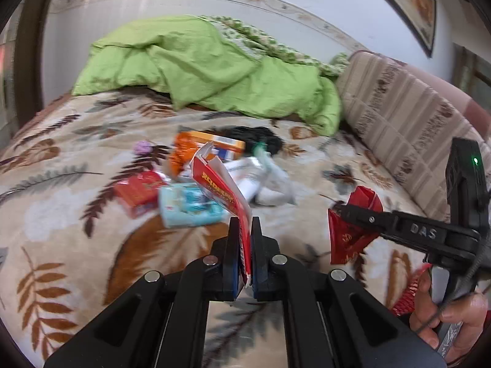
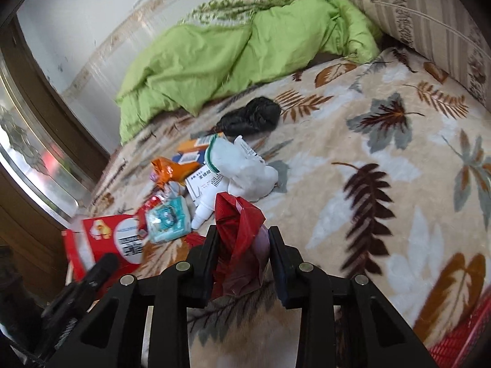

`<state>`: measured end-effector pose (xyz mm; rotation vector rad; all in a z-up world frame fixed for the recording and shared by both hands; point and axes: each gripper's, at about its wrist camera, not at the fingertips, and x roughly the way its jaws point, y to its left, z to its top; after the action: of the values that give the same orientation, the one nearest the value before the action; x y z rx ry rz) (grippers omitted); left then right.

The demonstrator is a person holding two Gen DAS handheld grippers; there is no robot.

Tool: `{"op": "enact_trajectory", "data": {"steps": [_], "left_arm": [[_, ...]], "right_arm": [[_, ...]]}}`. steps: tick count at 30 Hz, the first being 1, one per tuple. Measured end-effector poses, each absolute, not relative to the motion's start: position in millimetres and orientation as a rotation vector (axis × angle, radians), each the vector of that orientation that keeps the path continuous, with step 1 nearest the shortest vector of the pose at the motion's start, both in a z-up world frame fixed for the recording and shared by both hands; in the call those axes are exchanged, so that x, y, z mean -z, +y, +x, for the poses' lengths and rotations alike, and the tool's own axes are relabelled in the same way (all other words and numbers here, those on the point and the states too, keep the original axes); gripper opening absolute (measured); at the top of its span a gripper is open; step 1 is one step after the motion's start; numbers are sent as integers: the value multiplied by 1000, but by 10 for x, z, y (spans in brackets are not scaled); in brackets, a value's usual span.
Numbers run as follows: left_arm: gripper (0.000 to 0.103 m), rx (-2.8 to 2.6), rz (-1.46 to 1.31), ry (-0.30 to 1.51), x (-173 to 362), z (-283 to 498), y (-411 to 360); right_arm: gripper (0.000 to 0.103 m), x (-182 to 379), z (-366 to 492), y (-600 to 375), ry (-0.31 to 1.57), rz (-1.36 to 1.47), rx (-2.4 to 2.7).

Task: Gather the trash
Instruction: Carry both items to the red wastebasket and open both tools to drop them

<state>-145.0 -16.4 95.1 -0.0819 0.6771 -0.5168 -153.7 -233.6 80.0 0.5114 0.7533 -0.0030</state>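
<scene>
1. The left gripper (image 1: 245,224), low in the middle of the left wrist frame, has its jaws pressed together on a flattened red and white carton (image 1: 221,190) that stands up and leans toward the upper left.
2. The right gripper (image 2: 242,236), low in the middle of the right wrist frame, is clamped on a crumpled red plastic bag (image 2: 237,230); in the left wrist frame the same bag (image 1: 353,230) hangs from it at the right edge, with a hand (image 1: 451,322) on the handle in the lower right corner.
3. Just beyond both grippers, a pile of trash lies on the leaf-patterned blanket (image 2: 383,184): a pale blue tissue pack (image 1: 187,208), a small red box (image 1: 138,190), an orange carton (image 1: 211,147), a white bottle (image 2: 204,211) and a white wrapper (image 2: 245,168).
4. A black bag (image 2: 251,116) lies behind the pile, toward the upper middle.
5. A green duvet (image 1: 199,64) is bunched along the far side of the bed, and a striped cushion (image 1: 399,113) stands at the right.
</scene>
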Motion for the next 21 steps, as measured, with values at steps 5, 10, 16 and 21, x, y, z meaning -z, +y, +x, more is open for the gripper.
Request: {"op": "enact_trajectory", "data": {"steps": [5,10,16,21], "left_arm": [[5,634,-60,682,-1037,-1601,-425],[5,794,-14,676,-1223,-1860,-874],[5,1035,55,702,-1406,-2325,-1595],[5,1208,93,813,-1326,-2643,-2202]], "right_arm": [[33,-917,-1994,-2523,736,569,-22],[33,-1152,-2550,-2820,686,592,9],[33,-1384,-3378,-3350,619,607,157],[33,-1380,-3985,-3832,606,629,349]]}}
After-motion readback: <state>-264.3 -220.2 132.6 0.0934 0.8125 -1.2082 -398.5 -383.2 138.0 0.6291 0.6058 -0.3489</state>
